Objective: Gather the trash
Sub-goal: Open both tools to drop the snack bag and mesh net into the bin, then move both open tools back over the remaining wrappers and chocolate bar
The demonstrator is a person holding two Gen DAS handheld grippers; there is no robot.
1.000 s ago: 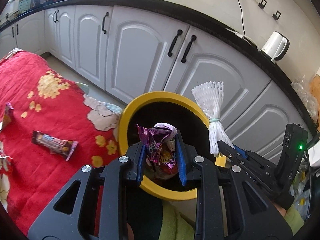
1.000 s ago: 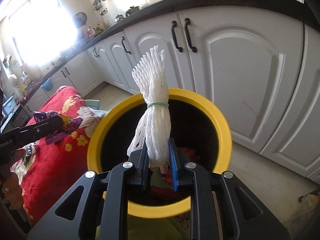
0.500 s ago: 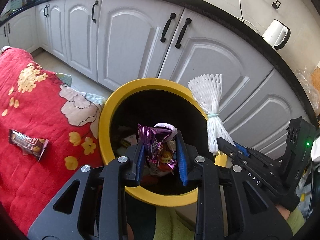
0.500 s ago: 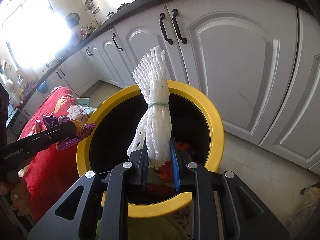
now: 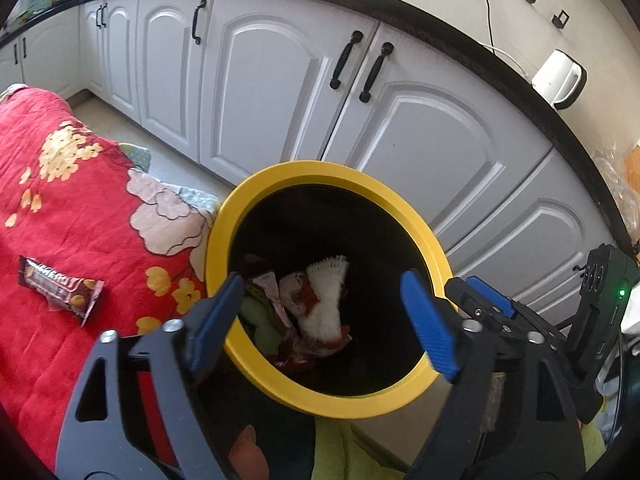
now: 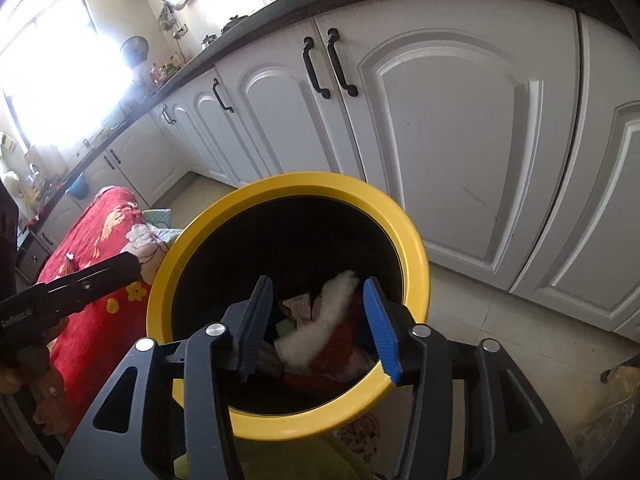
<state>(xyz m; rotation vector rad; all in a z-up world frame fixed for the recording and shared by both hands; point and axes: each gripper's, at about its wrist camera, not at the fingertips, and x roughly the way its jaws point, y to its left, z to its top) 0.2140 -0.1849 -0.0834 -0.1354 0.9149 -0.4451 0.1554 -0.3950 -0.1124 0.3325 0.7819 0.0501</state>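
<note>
White kitchen cabinets (image 5: 276, 92) with black handles run along the far side under a dark surface (image 5: 460, 40). At the left, a red flowered blanket (image 5: 80, 216) carries a brown snack wrapper (image 5: 60, 290). Just right of it stands the yellow-rimmed bin (image 5: 424, 236), black inside, with trash at the bottom: crumpled wrappers (image 5: 276, 304) and a white foam net (image 5: 326, 300) lying among them. The left gripper (image 5: 324, 316) hangs over the bin's near rim, its jaws opening wide with nothing between them. The right gripper (image 6: 316, 320) hangs over the same bin, its jaws opening too, nothing pressed between the pads. A white kettle (image 5: 560, 80) stands on the surface at the far right.
</note>
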